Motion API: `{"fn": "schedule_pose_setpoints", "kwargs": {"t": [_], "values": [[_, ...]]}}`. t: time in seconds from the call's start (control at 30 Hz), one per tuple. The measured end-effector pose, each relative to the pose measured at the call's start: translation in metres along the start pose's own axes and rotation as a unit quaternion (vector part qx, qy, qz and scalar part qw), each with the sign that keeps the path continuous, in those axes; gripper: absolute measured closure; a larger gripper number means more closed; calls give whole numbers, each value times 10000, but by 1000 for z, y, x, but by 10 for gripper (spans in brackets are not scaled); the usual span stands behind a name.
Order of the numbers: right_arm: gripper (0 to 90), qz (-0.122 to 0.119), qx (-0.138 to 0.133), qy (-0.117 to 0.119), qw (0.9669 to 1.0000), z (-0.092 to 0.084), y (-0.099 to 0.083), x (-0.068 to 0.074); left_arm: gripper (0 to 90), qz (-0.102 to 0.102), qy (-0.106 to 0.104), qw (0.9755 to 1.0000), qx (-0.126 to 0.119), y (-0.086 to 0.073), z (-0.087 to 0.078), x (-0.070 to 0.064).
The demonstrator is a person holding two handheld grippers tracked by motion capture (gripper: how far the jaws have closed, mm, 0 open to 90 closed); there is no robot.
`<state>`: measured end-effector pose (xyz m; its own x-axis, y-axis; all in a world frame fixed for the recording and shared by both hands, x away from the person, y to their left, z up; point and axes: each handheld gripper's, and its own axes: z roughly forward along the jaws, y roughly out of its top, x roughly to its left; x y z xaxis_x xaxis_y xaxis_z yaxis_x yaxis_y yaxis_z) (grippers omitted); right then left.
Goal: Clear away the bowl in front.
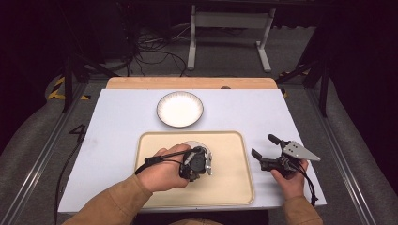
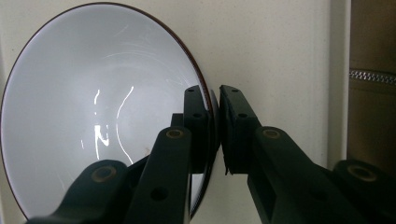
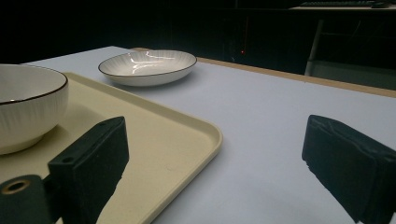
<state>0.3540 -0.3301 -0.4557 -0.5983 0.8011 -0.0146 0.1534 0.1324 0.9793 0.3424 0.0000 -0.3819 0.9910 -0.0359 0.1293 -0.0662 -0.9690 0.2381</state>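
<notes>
Seen from above, a person's left hand holds the left gripper (image 1: 197, 162) over a cream rectangular plastic tray (image 1: 234, 187) on the white-topped desk (image 1: 117, 122). The hand and gripper hide most of the white ceramic bowl with a thin dark rim (image 1: 196, 143), so just a curved edge peeks out beyond the fingers.

The left gripper view (image 2: 215, 135) reveals what the high view hides: its black fingers (image 2: 196, 126) are closed narrow on the bowl's (image 2: 93, 116) rim, one finger inside the glossy white hollow, the other outside against the wall. The tray's pale surface (image 2: 280, 60) lies beyond the fingers.

The right gripper (image 1: 267, 151), held in the right hand just off the tray's right edge, has its fingers spread wide with nothing between them. Its own view (image 3: 224, 158) shows the tray's raised corner (image 3: 205, 135) lying between the two fingers (image 3: 93, 163), and the bowl's ribbed outer wall (image 3: 23, 112) left of them.

Further beyond the fingers sits a shallow white ribbed ceramic plate with a dark rim (image 3: 147, 65), directly on the desk (image 3: 261, 116), past the tray's far edge (image 1: 180, 108).
</notes>
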Motion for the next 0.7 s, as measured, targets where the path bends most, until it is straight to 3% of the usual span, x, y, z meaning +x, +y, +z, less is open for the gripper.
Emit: {"fn": "schedule_pose_setpoints", "kwargs": {"t": [0.13,0.33,0.47,0.53,0.7], "values": [[77,-2,6,4,10000,0,0,0,824,-13,-19,10000,-38,-1,1,0],[77,-8,13,22,10000,0,0,0,833,-199,-86,9998,10,-3,4,-1],[77,-14,8,14,10000,0,0,0,830,-276,-197,9994,65,-6,6,-1],[77,-10,17,33,10000,0,0,0,819,-352,-349,9988,36,-7,9,0],[76,-15,34,51,10000,1,0,0,800,-415,-396,9983,-58,-9,10,2]]}}
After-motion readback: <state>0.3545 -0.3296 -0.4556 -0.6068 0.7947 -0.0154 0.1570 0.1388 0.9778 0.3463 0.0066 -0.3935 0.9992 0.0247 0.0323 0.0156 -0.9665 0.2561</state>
